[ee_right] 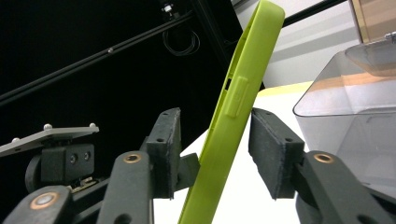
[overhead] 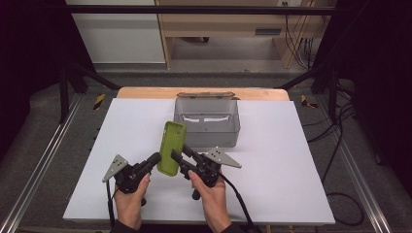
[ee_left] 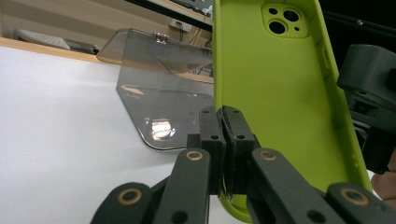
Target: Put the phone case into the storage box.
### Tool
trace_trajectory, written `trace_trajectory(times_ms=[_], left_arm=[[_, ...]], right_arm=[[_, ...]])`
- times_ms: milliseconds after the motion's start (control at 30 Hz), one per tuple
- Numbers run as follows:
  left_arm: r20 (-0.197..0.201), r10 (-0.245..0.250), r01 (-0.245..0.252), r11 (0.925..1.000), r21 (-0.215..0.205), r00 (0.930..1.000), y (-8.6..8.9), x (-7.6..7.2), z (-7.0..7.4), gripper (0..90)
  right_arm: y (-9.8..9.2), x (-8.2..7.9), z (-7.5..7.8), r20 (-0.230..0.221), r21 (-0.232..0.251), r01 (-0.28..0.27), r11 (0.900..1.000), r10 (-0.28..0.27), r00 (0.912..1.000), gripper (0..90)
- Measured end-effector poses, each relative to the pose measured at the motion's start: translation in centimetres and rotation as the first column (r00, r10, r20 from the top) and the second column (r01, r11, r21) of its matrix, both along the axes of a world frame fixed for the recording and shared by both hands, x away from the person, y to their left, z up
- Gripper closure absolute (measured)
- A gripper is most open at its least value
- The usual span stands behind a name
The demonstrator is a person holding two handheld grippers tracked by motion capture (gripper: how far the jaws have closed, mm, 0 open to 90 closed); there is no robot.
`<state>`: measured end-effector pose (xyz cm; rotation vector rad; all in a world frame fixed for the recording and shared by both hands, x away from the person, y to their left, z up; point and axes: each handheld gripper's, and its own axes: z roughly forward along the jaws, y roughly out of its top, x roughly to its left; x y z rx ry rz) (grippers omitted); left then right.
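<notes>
A green phone case (overhead: 172, 148) is held up above the white bench (overhead: 282, 160), just in front of a clear grey box (overhead: 208, 122). In the high view, both hands are seen from above, with the left gripper (overhead: 154, 160) at the case's lower left edge and the right gripper (overhead: 177, 158) at its lower right.

In the left gripper view, the hollow inside of the case (ee_left: 275, 93) is seen, with its camera holes near the top. The left gripper's (ee_left: 224, 126) jaws are seen pinched tight on the thin bottom rim of the case.

In the right gripper view, the case (ee_right: 233, 121) is seen edge-on, as a thin tilted strip with a raised side button. The right gripper's (ee_right: 215, 144) jaws are seen on either side of it. A gap is seen between each pad and the case, so the jaws are not yet pressed on it.

The case is bright lime green, smooth and soft-looking.

The box (ee_left: 159, 93) is seen with its lid (overhead: 205, 94) tipped back. Part of the box is hidden by the case in the high view. A black frame and cables are seen around the bench.
</notes>
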<state>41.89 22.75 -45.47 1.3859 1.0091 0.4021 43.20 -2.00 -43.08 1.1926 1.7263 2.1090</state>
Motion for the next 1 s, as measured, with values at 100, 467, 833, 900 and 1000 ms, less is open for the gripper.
trace_trajectory(times_ms=[100, 467, 833, 900, 1000], left_arm=[[0.002, 0.005, -0.005, 1.0, 0.0, 1.0, 0.01, -0.04, 0.03, 88.3], [0.004, 0.013, -0.013, 0.9999, -0.006, 0.9999, 0.17, -0.08, 0.08, 88.3], [-0.001, 0.006, -0.006, 1.0, -0.007, 1.0, 0.06, 0.03, -0.14, 88.2], [-0.005, 0.0, 0.0, 1.0, -0.008, 1.0, -0.12, 0.06, -0.29, 88.2], [-0.01, -0.006, 0.006, 1.0, -0.006, 0.9999, -0.25, 0.12, -0.41, 88.2]], right_arm=[[0.14, 0.04, -0.04, -0.004, 0.009, 0.003, 1.0, -0.003, 1.0, 57.8], [0.87, 0.08, -0.33, -0.036, 0.042, -0.005, 0.999, 0.006, 0.9993, 65.1], [0.99, 0.06, -0.41, -0.03, 0.032, -0.006, 0.999, 0.007, 0.9995, 74.1], [0.95, 0.08, -0.38, -0.03, 0.032, -0.006, 0.999, 0.007, 0.9995, 76.5], [0.87, 0.14, -0.37, -0.027, 0.027, -0.003, 1.0, 0.004, 0.9996, 76.8]])
